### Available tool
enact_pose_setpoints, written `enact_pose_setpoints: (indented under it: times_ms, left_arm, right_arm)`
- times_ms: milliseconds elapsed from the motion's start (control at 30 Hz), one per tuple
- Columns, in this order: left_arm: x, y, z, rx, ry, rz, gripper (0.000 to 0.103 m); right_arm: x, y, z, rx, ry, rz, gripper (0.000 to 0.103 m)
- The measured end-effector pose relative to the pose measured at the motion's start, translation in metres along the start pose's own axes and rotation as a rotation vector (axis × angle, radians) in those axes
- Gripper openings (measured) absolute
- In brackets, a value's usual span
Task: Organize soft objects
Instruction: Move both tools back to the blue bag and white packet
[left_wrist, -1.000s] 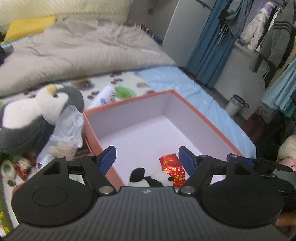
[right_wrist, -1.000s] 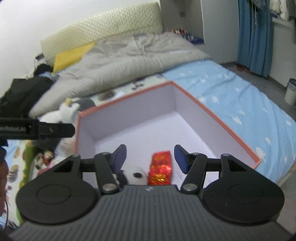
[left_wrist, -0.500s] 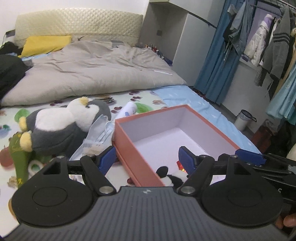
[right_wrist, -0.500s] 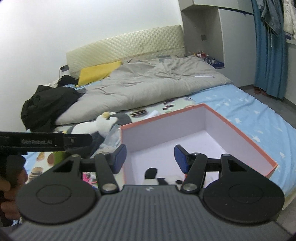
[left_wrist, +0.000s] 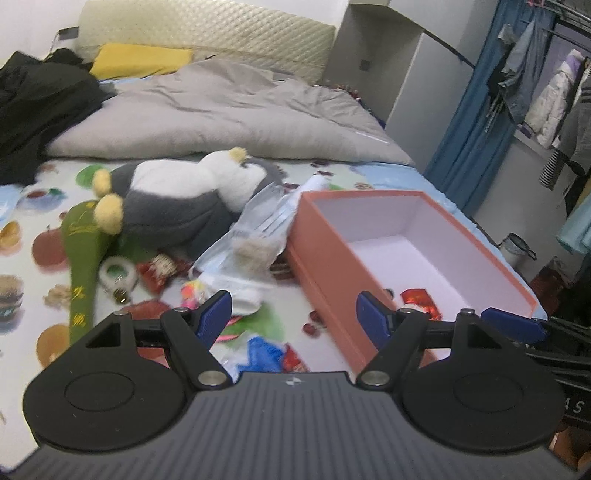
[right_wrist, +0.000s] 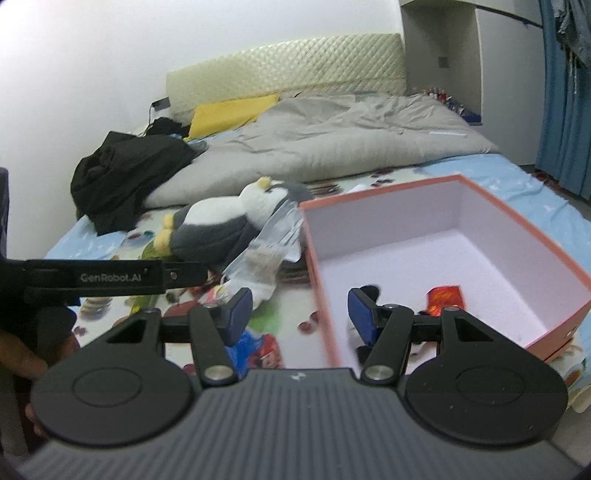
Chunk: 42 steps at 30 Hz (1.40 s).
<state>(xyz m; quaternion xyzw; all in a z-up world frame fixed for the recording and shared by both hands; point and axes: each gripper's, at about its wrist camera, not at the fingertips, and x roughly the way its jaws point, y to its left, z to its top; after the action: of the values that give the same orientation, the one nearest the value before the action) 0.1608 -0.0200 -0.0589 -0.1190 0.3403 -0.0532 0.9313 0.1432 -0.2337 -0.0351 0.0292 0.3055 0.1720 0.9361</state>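
We've got the left gripper (left_wrist: 293, 314) released, blue pads spread wide with nothing between them, hanging over the bed's patterned sheet (left_wrist: 22, 206) beside the near corner of the orange box (left_wrist: 325, 254). Just past its left pad lies a scatter of small wrappers and trinkets (left_wrist: 192, 291), and a blue packet (left_wrist: 262, 354) sits right under the jaws. Our right gripper (right_wrist: 301, 314) is released too, empty, straddling the near wall of the orange box (right_wrist: 321, 280): one pad outside over the sheet, the other above the box's pale interior.

Inside the box we see a red foil packet (right_wrist: 445, 297) on the floor near the front, and a small black-and-white plush (right_wrist: 369, 291) mostly hidden behind the right pad. Out on the bed, just beside the box's left wall, a crumpled clear plastic bag (left_wrist: 258, 229) leans against it, and touching that bag is the grey-and-white plush penguin (left_wrist: 177, 199), lying on its side with yellow feet pointing left. A green cloth piece (left_wrist: 83, 254) lies under its feet. Further back we see a grey duvet (left_wrist: 229, 114), a black garment (right_wrist: 125, 173) and a yellow pillow (right_wrist: 229, 112) by the headboard
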Motion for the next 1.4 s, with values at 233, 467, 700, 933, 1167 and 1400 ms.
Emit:
enact_pose_setpoints:
  times_ms: [233,467,700,933,1167,1400]
  left_arm:
    - [-0.002,0.031,-0.026,-0.058,0.017,0.079,0.079]
    - [0.001,0.060,-0.050,-0.146,0.046,0.117,0.078]
    - [0.024,0.077,-0.047,-0.178,0.061,0.093,0.078]
    - [0.068,0.078,-0.021,-0.106,0.073,0.061,0.078]
    - [0.111,0.070,0.007,-0.011,0.079,0.025,0.079]
    - [0.158,0.066,0.023,0.038,0.114,0.010,0.080]
  right_arm:
    - [0.012,0.027,-0.015,-0.030,0.050,0.081,0.060]
    - [0.021,0.043,-0.041,-0.073,0.122,0.095,0.060]
    - [0.046,0.052,-0.063,-0.095,0.203,0.107,0.060]
    - [0.084,0.055,-0.072,-0.114,0.276,0.100,0.060]
    - [0.112,0.064,-0.066,-0.152,0.300,0.104,0.059]
    - [0.136,0.068,-0.069,-0.172,0.359,0.114,0.025]
